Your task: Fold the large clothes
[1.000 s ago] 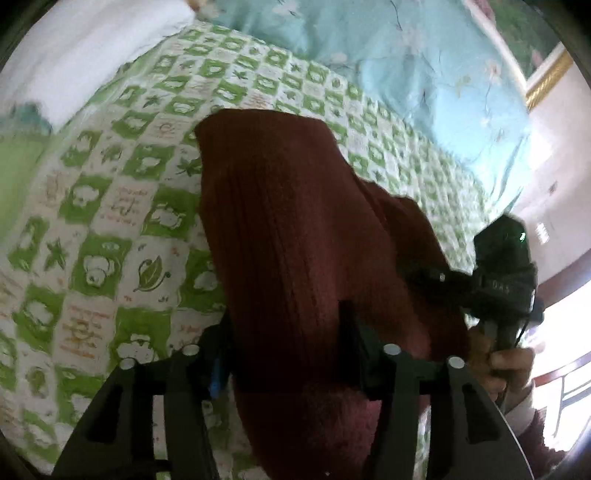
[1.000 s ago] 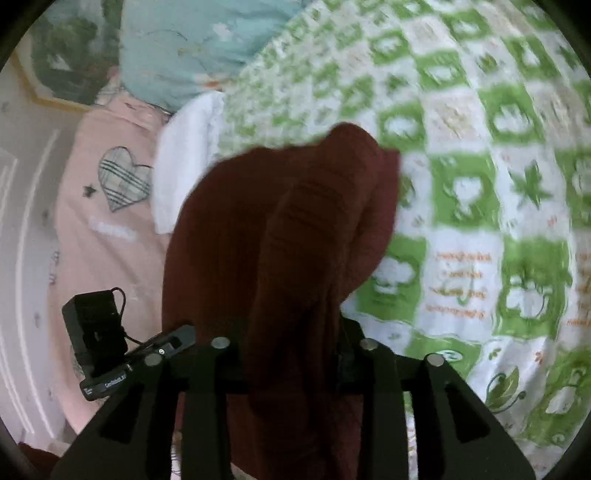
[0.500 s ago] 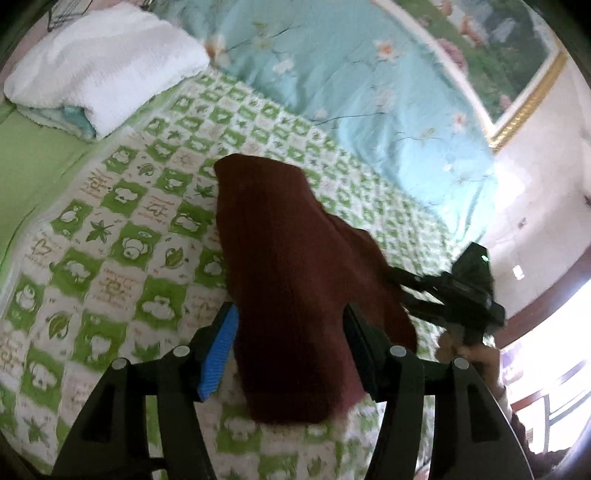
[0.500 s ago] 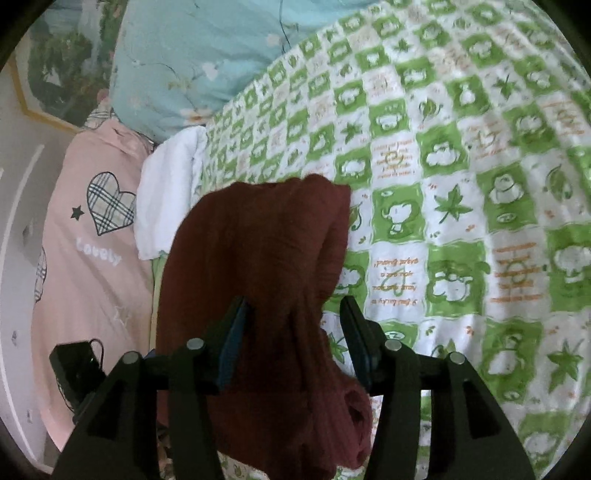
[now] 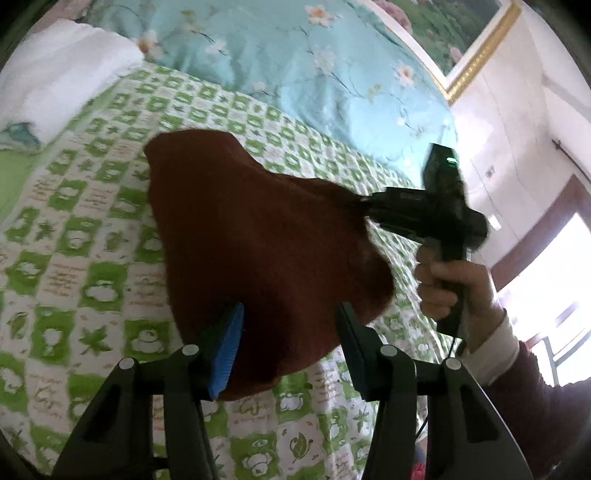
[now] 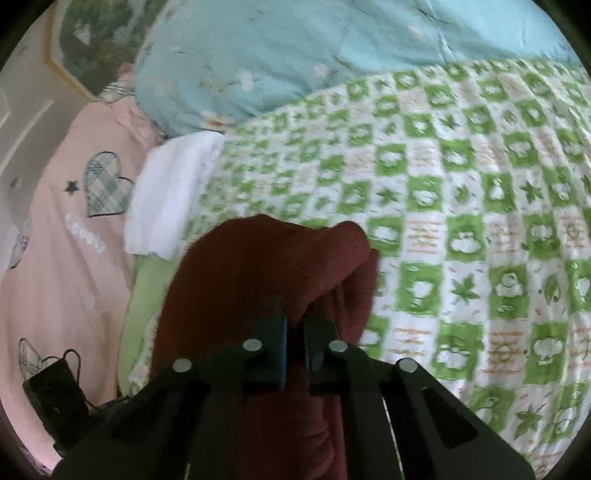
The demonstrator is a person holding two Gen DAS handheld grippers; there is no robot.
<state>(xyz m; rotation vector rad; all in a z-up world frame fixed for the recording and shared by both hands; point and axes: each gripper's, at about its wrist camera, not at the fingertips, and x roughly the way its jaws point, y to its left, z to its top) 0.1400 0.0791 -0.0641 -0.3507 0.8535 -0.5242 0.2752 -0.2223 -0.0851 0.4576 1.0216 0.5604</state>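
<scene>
In the left wrist view the dark red sweater [image 5: 258, 251] fills the centre of the frame, bunched and lifted off the green-and-white checked bedspread [image 5: 85, 258], which shows all round it on the left and below. The left gripper [image 5: 288, 332] sits at the bottom centre w/ its jaws spread apart; they have just been closing a little, and the lower edge of the sweater hangs between them, though the blue pad [image 5: 227, 350] on the left finger faces the cloth w/o clearly pressing it (blur makes contact hard to judge). At right centre the right gripper [image 5: 364, 210] bites into the sweater's right edge, held by a hand [image 5: 454, 291] in a dark sleeve w/ a pale cuff. A folded white towel [image 5: 62, 77] lies upper left, a light blue flowered quilt [image 5: 295, 66] across the top, and a gold-framed picture [image 5: 465, 33] upper right.

In the right wrist view the right gripper [image 6: 295, 328] is at bottom centre, jaws pressed together and pinching a fold of the sweater [image 6: 266, 266]; they have just snapped closed on it. The cloth rises in a hump above the fingers. The bedspread [image 6: 461, 221] spreads over the right half, the quilt [image 6: 295, 55] along the top, the towel [image 6: 170, 192] at centre left, and a pink garment [image 6: 70, 236] w/ a plaid heart at far left.
</scene>
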